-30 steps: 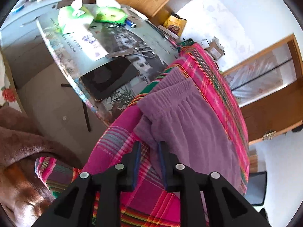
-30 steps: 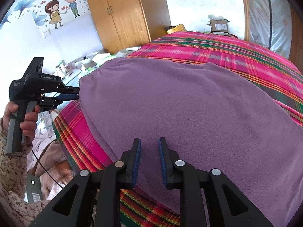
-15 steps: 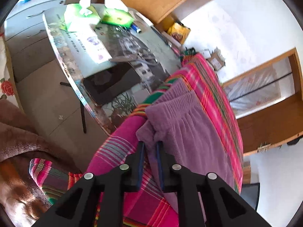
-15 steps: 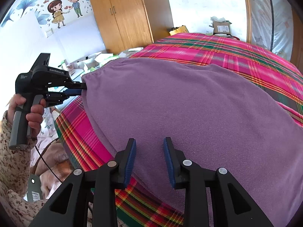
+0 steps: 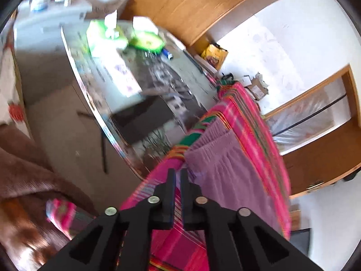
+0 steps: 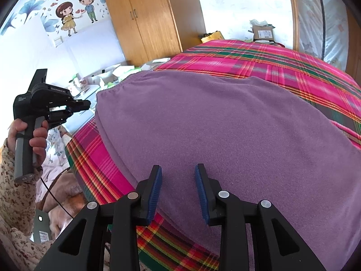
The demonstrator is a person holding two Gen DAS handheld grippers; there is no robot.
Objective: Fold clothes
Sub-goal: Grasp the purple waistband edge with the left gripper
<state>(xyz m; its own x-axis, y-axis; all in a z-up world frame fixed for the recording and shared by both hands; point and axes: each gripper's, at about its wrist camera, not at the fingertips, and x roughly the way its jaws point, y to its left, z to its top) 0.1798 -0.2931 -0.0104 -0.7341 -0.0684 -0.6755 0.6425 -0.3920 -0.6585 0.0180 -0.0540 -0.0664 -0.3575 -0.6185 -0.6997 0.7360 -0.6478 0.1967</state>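
Note:
A purple garment lies flat on the pink plaid bed sheet, its gathered waistband at the left edge of the bed. My left gripper hovers just off the waistband corner with only a narrow slit between its jaws. The right wrist view shows this gripper a little apart from the cloth, gripping nothing. My right gripper is open above the garment's near edge, with nothing pinched between its blue pads.
Beside the bed stands a glass-topped table with green tissue packs and a dark tablet. A brown blanket lies low left. A wooden wardrobe and a cardboard box stand beyond the bed. A hand holds the left gripper.
The left jaws narrowed at the waistband corner, then the gripper drew back left off the cloth. The right jaws spread wider. The garment has stayed where it lay.

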